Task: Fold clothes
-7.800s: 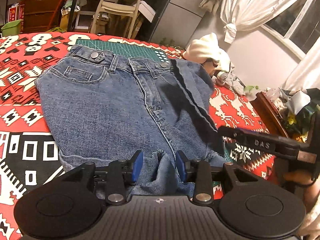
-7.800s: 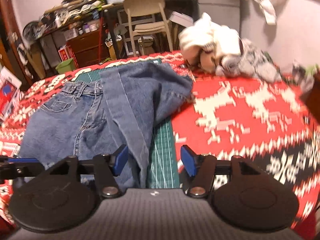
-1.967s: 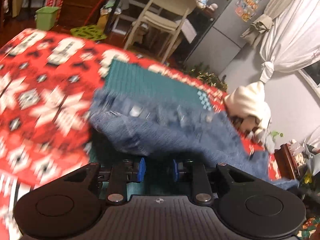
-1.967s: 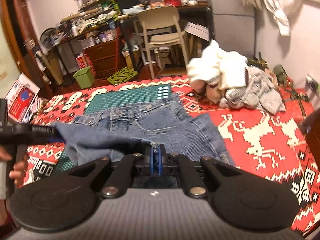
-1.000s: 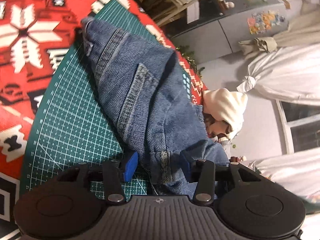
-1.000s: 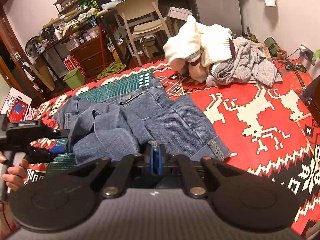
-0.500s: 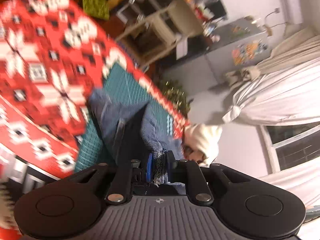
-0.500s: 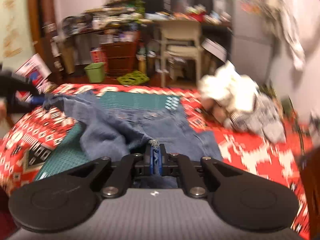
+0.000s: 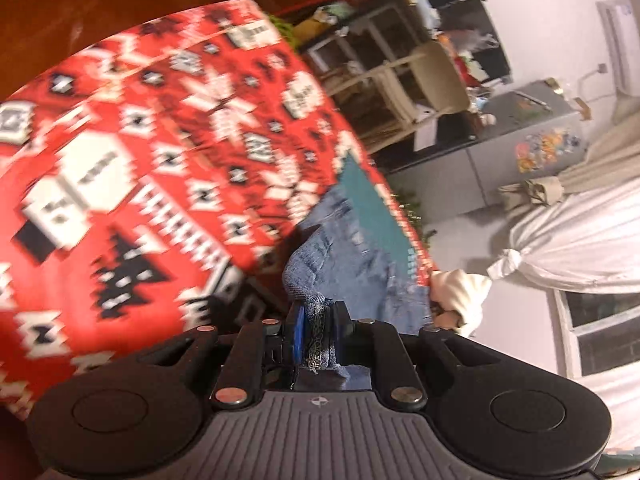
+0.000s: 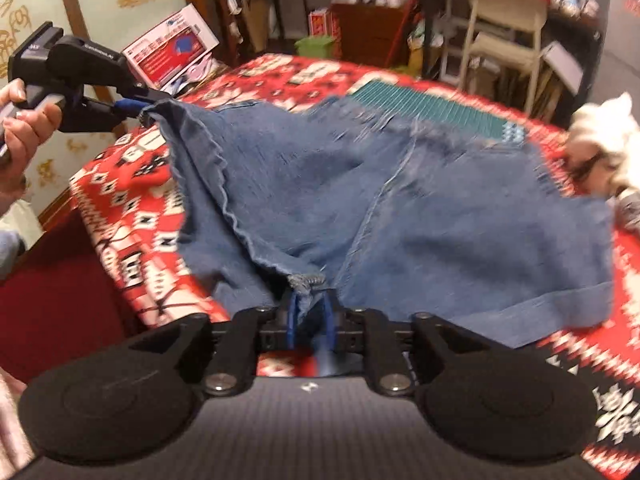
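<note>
Through the left wrist camera, the left gripper [image 9: 316,330] has its blue fingers [image 9: 298,330] pinched tight on a bunched, stitched edge of the jeans [image 9: 360,276]. The cloth runs away from the pinch toward 12 to 1 o'clock, over the red patterned blanket [image 9: 152,152] and onto the green cutting mat [image 9: 372,200]. The view is tilted and smeared, so which hem or seam is caught I cannot tell. A cream garment [image 9: 460,292] sits just past the denim at 3 o'clock.

From the right wrist camera, the right gripper [image 10: 310,320] is likewise clamped on a frayed seam end of the jeans [image 10: 440,220], right at the near edge. At 10 o'clock the left gripper [image 10: 132,106], held in a person's hand [image 10: 28,120], lifts another corner clear of the blanket [image 10: 132,208], so the denim hangs between the two pinch points while its far part lies across the mat [image 10: 432,108]. A pale heap of clothes [image 10: 600,136] lies at 2 o'clock.

I would judge the folding far from finished: the jeans are spread and partly airborne, no neat fold showing. What remains seems to be laying them flat, doubling them over, and then tackling the other garments.
</note>
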{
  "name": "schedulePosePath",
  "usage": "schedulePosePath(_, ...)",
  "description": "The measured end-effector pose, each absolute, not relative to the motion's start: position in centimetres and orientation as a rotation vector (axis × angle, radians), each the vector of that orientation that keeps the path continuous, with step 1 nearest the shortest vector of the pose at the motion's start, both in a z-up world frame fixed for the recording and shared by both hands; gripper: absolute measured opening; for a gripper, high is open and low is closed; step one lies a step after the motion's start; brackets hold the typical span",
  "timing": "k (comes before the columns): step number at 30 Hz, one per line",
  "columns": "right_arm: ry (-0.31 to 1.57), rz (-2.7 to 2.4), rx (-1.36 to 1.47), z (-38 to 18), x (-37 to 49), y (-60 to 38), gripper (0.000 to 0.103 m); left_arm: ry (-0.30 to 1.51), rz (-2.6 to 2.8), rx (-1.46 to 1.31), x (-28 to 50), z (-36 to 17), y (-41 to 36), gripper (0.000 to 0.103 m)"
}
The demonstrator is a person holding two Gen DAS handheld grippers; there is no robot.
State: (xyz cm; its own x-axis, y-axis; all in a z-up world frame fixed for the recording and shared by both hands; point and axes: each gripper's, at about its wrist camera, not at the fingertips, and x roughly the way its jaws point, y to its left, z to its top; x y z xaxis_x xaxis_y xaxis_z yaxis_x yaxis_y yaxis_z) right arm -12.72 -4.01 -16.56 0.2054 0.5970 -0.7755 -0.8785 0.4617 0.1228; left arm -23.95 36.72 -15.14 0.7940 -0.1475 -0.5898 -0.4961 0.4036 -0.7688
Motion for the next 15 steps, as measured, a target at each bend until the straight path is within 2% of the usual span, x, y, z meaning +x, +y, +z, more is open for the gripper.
schedulePosePath(8,0.993,1.019,-0.349,-16.4,-14.1,-3.8,0.026,0.651,0.245,-1.160,-24.0,-15.7,37.2,0.014)
schedulePosePath(9,1.010,1.001,-0.334,-16.7,-13.8,-3.7,0.024,0.649,0.243,-1.162,-24.0,-15.8,37.2,0.014)
schedulePosePath(10,1.022,0.991,-0.312,-16.9,-13.3,-3.8,0.004,0.646,0.240,-1.165,-24.0,-15.7,37.2,0.014)
schedulePosePath(15,0.908,0.920,-0.333,-15.8,-11.9,-4.6,0.001,0.604,0.211,-1.159,-22.9,-14.7,37.6,0.014)
